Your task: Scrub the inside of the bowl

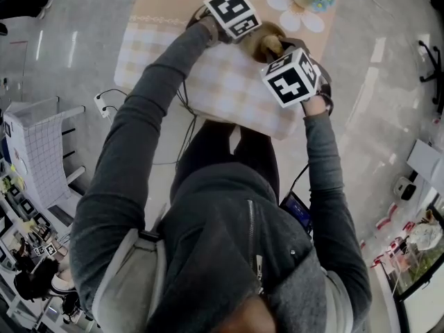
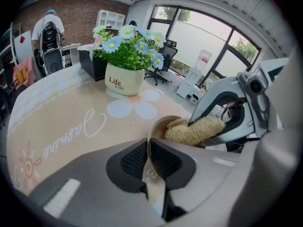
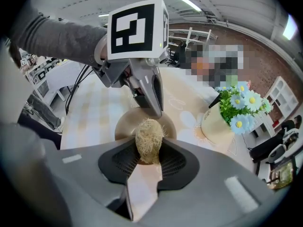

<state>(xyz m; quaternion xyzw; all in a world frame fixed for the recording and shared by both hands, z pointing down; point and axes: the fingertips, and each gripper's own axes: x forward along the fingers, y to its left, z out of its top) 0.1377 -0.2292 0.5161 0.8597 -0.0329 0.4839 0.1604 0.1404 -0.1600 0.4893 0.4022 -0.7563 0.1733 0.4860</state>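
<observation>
left gripper (image 2: 149, 150) fingers pinch bowl (image 3: 124, 126) rim, 12 o'clock in head view on counter (image 2: 71, 122). right gripper (image 3: 149, 161) fingers clamp loofah (image 3: 148, 137) inside the bowl. hard scrubbing could slip the thin rim grip and tip the bowl.

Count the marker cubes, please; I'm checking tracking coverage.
2. One cube tops the left gripper, clamped on the bowl rim; the other tops the right gripper, holding the fibre scrubber.
</observation>
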